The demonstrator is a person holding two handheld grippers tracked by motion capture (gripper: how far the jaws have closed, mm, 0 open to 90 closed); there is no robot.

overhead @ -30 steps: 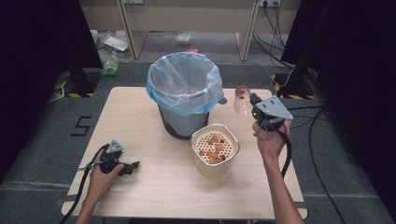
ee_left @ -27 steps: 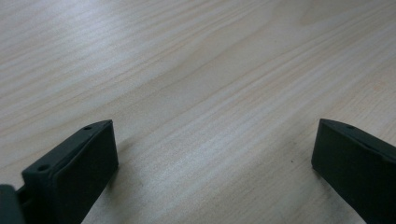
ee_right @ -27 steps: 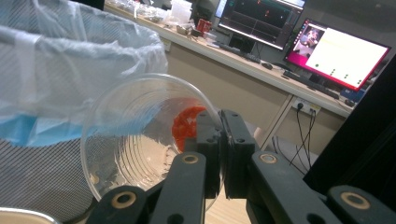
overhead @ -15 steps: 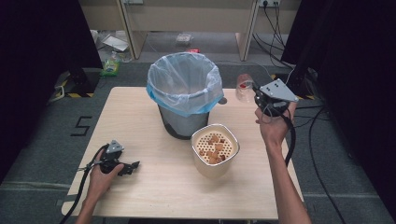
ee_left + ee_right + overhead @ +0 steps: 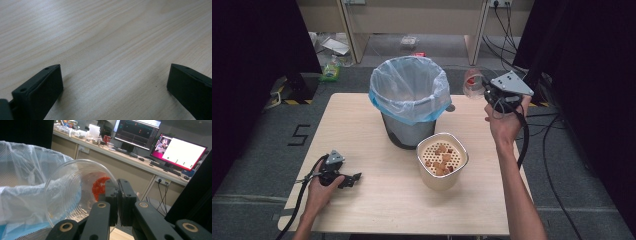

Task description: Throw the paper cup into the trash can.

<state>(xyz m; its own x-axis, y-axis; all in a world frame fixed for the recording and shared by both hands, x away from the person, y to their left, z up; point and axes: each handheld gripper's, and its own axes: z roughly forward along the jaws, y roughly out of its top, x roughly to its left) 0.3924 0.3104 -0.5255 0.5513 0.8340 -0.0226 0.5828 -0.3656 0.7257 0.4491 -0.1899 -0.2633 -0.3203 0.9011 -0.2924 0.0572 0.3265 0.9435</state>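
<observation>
Clear plastic cup (image 5: 75, 192), pinched at its rim by the right gripper (image 5: 486, 92), lies on its side (red residue inside), mouth toward the bin (image 5: 410, 97) just to that gripper's left. Its long axis runs roughly level; tipping likely comes next. Left gripper (image 5: 349, 179) rests on the table (image 5: 377, 200), jaws spread, well apart.

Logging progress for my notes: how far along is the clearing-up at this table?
Partway, it seems. The right gripper grips a clear plastic cup with red residue, raised beside the bag-lined bin; dropping it in looks next. The cream perforated container of brown pieces stands untouched. The left gripper rests open on the table.
</observation>
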